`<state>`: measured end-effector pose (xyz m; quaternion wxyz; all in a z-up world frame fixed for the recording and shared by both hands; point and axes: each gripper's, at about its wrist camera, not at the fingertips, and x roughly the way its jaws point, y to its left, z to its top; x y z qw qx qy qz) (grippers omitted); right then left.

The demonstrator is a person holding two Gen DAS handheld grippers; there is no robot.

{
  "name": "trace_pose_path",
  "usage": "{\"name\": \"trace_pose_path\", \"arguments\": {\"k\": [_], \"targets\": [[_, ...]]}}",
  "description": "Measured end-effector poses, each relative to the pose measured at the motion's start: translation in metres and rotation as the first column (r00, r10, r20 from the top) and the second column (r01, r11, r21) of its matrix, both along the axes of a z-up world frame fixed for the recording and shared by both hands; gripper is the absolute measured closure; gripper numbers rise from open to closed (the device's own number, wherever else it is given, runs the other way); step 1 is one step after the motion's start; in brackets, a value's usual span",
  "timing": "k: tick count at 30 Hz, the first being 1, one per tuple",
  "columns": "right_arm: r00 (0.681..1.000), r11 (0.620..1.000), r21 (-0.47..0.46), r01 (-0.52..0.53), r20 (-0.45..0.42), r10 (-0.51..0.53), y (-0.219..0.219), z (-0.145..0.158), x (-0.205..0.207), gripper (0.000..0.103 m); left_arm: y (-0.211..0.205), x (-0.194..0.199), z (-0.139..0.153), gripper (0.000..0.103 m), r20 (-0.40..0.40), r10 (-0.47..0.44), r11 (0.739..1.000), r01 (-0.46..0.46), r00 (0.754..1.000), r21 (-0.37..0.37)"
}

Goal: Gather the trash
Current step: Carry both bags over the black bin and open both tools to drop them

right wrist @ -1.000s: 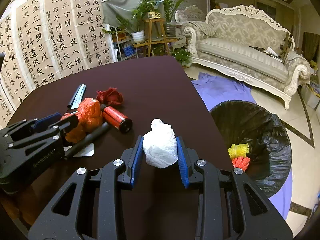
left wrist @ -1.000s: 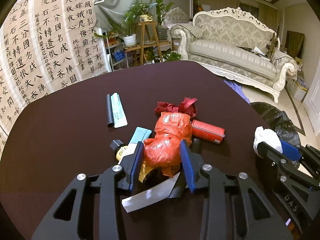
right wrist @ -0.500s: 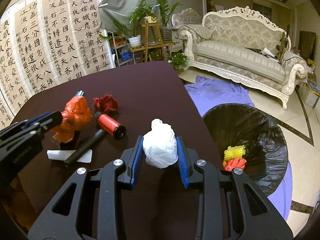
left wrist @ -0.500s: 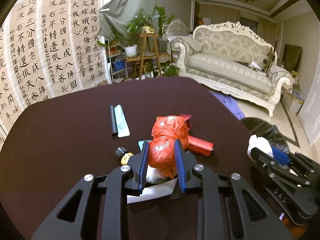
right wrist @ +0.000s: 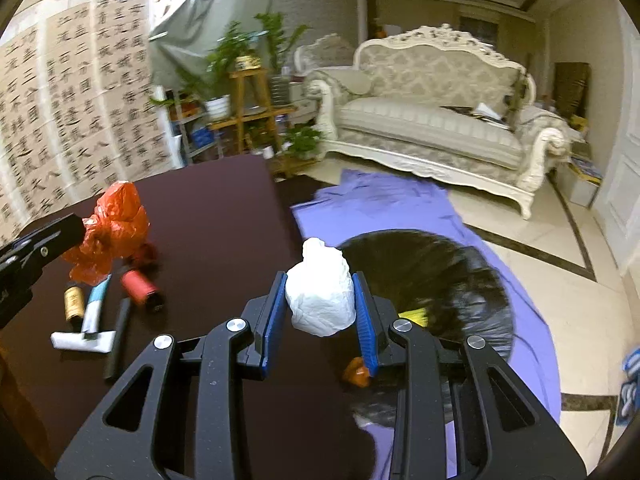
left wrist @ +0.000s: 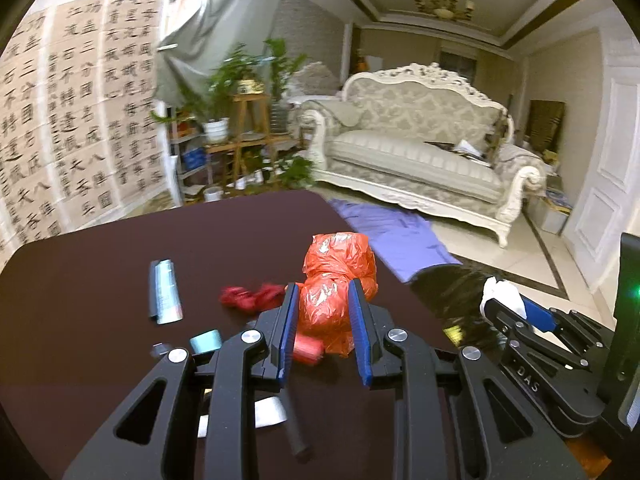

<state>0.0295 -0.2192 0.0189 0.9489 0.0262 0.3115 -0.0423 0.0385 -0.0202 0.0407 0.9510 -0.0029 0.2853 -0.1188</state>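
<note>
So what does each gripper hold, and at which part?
Left gripper: orange plastic bag, around its lower half. Right gripper: white paper wad, by its sides.

Left wrist cam: mounted behind left gripper [left wrist: 322,308], looks fwd along fingers, close over dark table [left wrist: 100,280], facing sofa [left wrist: 420,152]. Right wrist cam: same mount behind right gripper [right wrist: 320,304], at table's right edge, angled twd black bin bag [right wrist: 432,276]. Both views share table, orange bag [left wrist: 338,280] [right wrist: 112,232], sofa, calligraphy wall [left wrist: 60,120]. Each cam catches the other gripper at frame edge.
</note>
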Motion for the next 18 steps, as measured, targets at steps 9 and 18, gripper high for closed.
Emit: {"name": "trace_pose_path", "arguments": {"k": [9, 18], "targets": [[0.992, 0.993, 0.000, 0.122, -0.003, -0.122, -0.053, -0.008, 0.012, 0.072, -0.065, 0.021, -0.010, 0.077, -0.004, -0.100, 0.995, 0.100, 0.995, 0.026], [0.984, 0.984, 0.004, 0.176, -0.016, -0.176, -0.086, -0.020, 0.024, 0.072, -0.110, 0.040, -0.027, 0.077, -0.023, -0.158, 0.984, 0.159, 0.987, 0.080]]}}
